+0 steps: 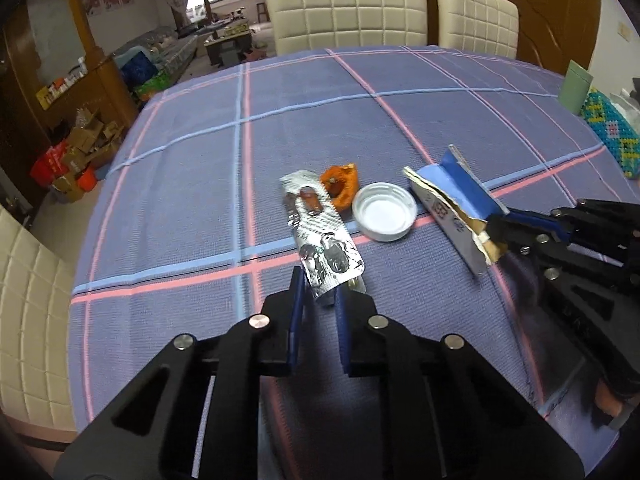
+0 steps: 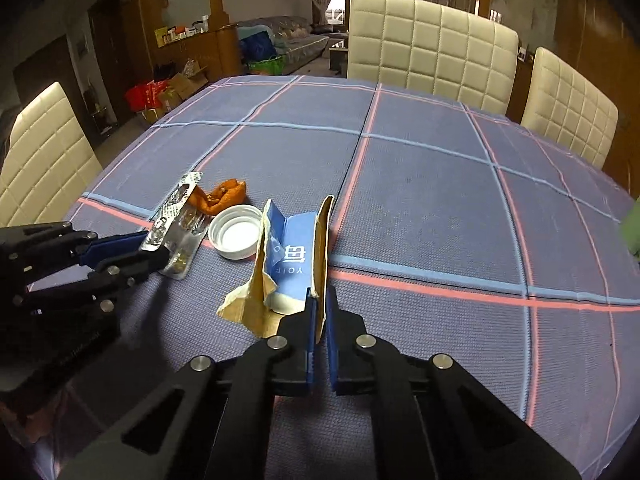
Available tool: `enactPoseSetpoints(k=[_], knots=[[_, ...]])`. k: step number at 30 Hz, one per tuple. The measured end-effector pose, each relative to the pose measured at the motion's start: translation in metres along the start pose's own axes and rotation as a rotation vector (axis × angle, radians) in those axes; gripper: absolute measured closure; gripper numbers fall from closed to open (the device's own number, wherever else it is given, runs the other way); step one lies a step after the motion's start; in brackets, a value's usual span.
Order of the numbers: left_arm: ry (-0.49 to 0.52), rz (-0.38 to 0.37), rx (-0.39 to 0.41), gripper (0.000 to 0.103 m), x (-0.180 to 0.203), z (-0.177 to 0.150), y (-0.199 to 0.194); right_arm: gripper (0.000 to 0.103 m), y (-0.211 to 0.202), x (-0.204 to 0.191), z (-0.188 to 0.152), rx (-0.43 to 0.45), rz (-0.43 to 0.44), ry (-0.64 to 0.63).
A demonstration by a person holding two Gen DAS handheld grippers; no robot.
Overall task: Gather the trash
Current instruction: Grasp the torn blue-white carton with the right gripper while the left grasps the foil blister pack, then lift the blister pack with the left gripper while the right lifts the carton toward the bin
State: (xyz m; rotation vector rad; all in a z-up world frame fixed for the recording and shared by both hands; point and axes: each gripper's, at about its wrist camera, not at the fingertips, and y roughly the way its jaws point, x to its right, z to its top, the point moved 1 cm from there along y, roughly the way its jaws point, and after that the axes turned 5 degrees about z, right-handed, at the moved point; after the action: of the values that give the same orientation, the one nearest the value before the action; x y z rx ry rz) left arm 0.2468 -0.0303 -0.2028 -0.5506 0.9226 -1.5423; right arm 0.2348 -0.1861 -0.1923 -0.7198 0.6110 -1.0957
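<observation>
While the left gripper [image 1: 319, 294] pinches the silver blister pack [image 1: 320, 236] between narrow fingers, the right gripper [image 2: 320, 300] clamps the torn blue carton [image 2: 294, 258]. Between both items, a white cap [image 1: 385, 211] lies on the bench [image 1: 400, 120], orange peel [image 1: 340, 186] just beyond it.

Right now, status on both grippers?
Left gripper shut on silver foil blister pack. Right gripper shut on torn blue carton. White cap, orange peel remain.
</observation>
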Motion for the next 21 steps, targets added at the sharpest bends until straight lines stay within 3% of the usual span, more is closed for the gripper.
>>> enactPoseSetpoints(k=[12, 21], knots=[[-0.036, 0.000, 0.033, 0.089, -0.017, -0.024, -0.045, 0.099, -0.034, -0.028, -0.013, 0.031, 0.002, -0.059], [-0.064, 0.026, 0.061, 0.089, -0.040, -0.055, -0.086, 0.099, -0.061, -0.077, -0.017, 0.049, 0.030, -0.159]])
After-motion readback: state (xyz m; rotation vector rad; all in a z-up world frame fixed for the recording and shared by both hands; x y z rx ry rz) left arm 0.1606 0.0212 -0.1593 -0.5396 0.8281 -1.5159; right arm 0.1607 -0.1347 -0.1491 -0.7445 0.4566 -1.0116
